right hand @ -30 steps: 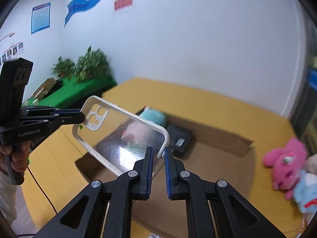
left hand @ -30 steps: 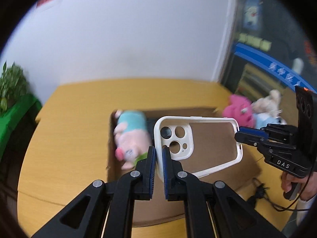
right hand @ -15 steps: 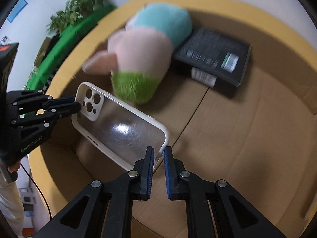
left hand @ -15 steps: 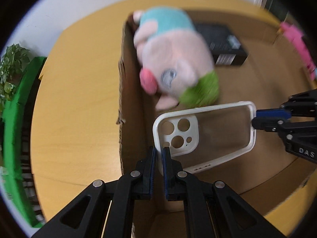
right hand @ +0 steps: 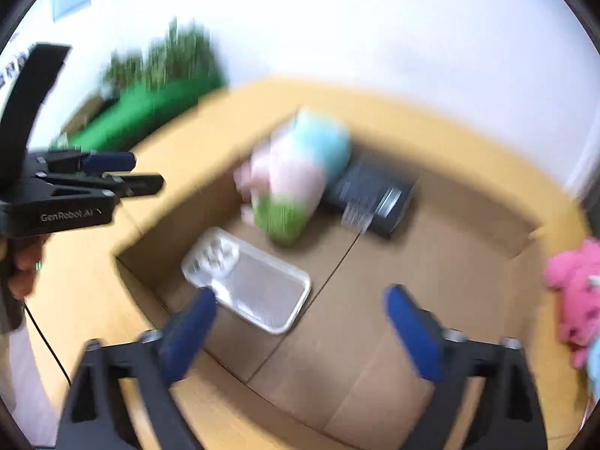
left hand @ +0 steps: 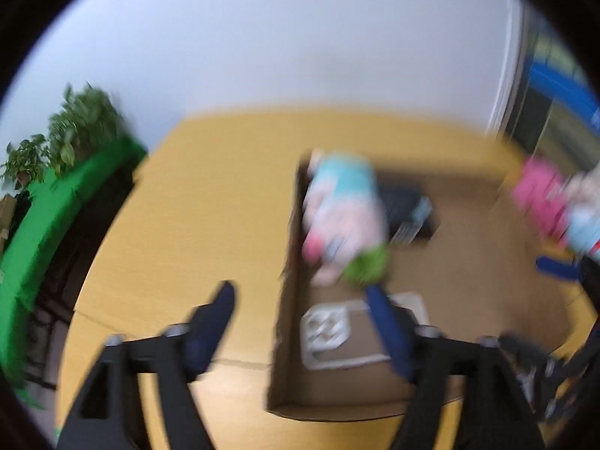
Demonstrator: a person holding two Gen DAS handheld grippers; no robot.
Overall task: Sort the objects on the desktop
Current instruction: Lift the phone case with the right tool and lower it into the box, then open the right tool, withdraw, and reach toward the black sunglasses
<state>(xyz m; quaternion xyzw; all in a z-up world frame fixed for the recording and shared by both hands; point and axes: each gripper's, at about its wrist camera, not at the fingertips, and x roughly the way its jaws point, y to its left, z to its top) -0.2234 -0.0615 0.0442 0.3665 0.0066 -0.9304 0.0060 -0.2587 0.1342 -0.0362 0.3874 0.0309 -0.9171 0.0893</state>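
A clear phone case with a white rim [right hand: 247,281] lies flat on the floor of the open cardboard box [right hand: 468,232], near its left corner; it also shows in the left wrist view [left hand: 337,332]. A pink, blue and green plush pig [right hand: 296,180] and a black flat box [right hand: 375,197] lie further back in the cardboard box. My left gripper [left hand: 303,311] is open and empty above the box's left edge. My right gripper [right hand: 300,311] is open and empty above the case. Both views are blurred by motion.
The box sits on a yellow wooden table [left hand: 195,195]. A pink plush toy [right hand: 573,285] and a light blue one [left hand: 585,225] lie on the table right of the box. Green plants [left hand: 63,131] stand on a green ledge at the left.
Both grippers have opened and let go of the phone case, which now lies in the box. Both grippers have lifted and pulled back.
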